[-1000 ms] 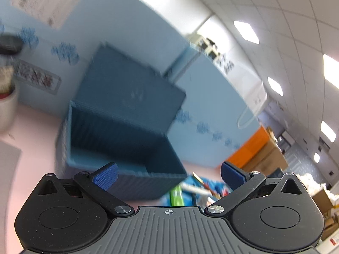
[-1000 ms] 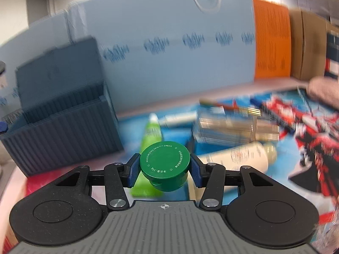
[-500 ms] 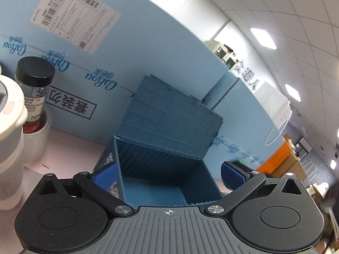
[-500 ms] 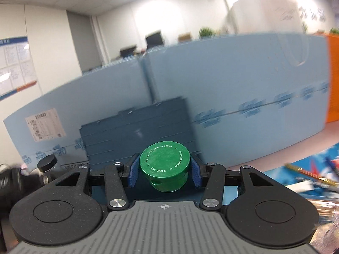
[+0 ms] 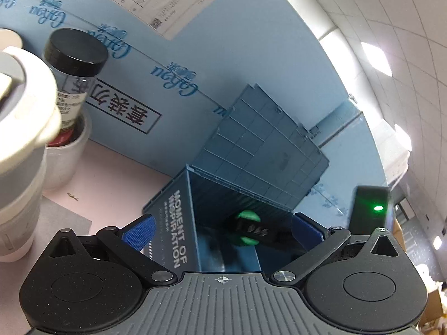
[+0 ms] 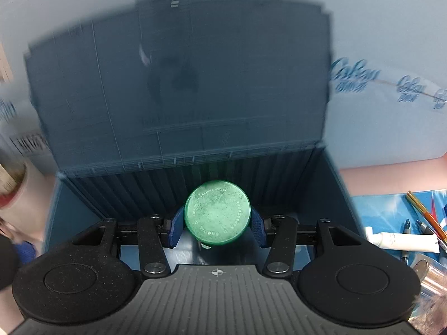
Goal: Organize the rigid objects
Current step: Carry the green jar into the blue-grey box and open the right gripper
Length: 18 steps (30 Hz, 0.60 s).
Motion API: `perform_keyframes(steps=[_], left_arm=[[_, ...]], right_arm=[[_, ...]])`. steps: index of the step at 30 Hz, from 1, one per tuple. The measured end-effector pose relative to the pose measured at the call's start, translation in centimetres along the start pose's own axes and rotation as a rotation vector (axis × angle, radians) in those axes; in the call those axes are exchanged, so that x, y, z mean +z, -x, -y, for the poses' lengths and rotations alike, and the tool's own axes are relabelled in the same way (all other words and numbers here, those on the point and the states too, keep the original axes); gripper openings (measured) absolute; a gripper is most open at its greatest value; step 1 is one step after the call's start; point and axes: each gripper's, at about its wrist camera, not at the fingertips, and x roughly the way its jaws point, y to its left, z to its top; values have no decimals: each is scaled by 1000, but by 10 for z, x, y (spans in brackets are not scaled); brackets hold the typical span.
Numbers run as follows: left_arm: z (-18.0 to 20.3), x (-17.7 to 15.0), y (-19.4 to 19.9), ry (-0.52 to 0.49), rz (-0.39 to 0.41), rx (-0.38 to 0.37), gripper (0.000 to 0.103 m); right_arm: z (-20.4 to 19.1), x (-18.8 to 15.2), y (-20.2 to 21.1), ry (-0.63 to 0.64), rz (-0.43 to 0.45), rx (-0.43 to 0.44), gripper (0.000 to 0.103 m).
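Observation:
My right gripper (image 6: 216, 227) is shut on a round green cream jar (image 6: 217, 216) and holds it inside the open mouth of a dark blue ribbed storage box (image 6: 329, 195), whose lid (image 6: 178, 78) stands up behind. In the left wrist view the same box (image 5: 178, 223) is just ahead, with the green jar (image 5: 247, 230) and the right gripper's black fingers (image 5: 251, 231) over its inside. My left gripper (image 5: 222, 233) is open and empty, its blue pads either side of the box's near corner.
Left of the box stand a large white cup (image 5: 19, 150) and a white pot holding a black-capped bottle (image 5: 74, 64). A blue foam board (image 5: 167, 55) backs the pink table. To the right lie a white tube (image 6: 402, 241), pens (image 6: 421, 209) and other clutter.
My right gripper carried the green jar from the cluttered right side up and over to the box, then down into its mouth. My left gripper swung toward the box and closer to it.

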Motion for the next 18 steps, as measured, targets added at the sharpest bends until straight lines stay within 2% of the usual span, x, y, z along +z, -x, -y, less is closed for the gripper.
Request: perform_keyframes(steps=[3,10,12,15,18], left_arm=[[1,1,3,-11,11,-12,103],[5,3,5,-19,16,-25,103],[5,3,5,-20,17,-25,103],[6,3,6,-21,20,-26,103],[7,3,7,-20,22,-31,103]], right_arm=[[-8,-1,-11,44,-49,-53,46],[-11,-2,-8,61,-102,-80,47],[-11,-3,-10,56,-127,-58,47],[-6,-8,-6,23,-133,-4,54],[-7,-10,2,14,-106,9,71]])
